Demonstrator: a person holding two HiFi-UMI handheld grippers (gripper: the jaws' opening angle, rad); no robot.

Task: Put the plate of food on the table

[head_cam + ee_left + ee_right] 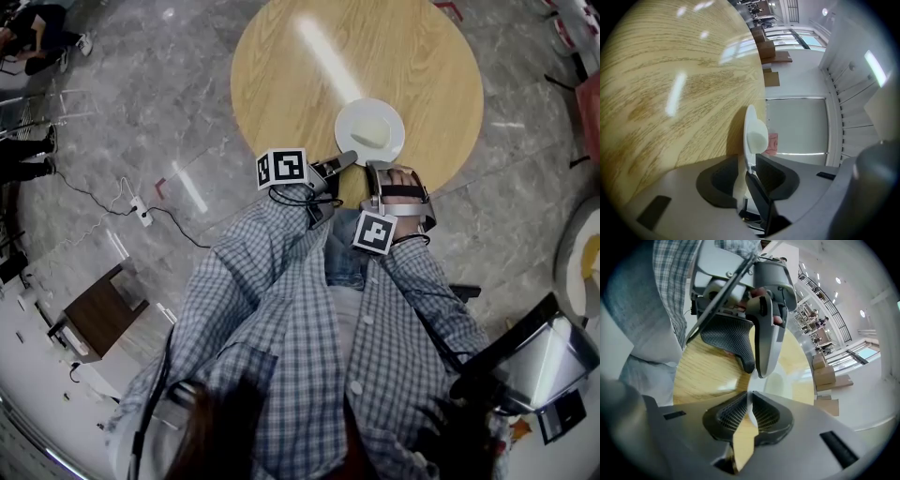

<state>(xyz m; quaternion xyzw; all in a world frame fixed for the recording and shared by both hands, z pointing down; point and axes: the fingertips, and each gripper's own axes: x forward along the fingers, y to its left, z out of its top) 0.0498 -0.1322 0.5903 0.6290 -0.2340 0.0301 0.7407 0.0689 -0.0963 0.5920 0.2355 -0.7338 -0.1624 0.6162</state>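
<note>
A white plate (352,120) carrying a pale lump of food (372,133) rests at the near edge of the round wooden table (300,75). My left gripper (345,159) pinches the plate's near-left rim. My right gripper (378,167) is shut on the near rim beside it. In the left gripper view the plate (749,126) stands edge-on between the pads, the food (758,136) on its right face, and the left gripper (749,166) is shut on it. In the right gripper view the plate's thin edge (780,383) runs into the right gripper (749,408), with the left gripper (757,366) just beyond.
A small brown cabinet (94,314) stands on the marble floor at left, near a power strip with a cable (141,211). A shiny metal object (544,361) sits at lower right. Seated people (37,37) are at the far upper left. Cardboard boxes (768,47) lie beyond the table.
</note>
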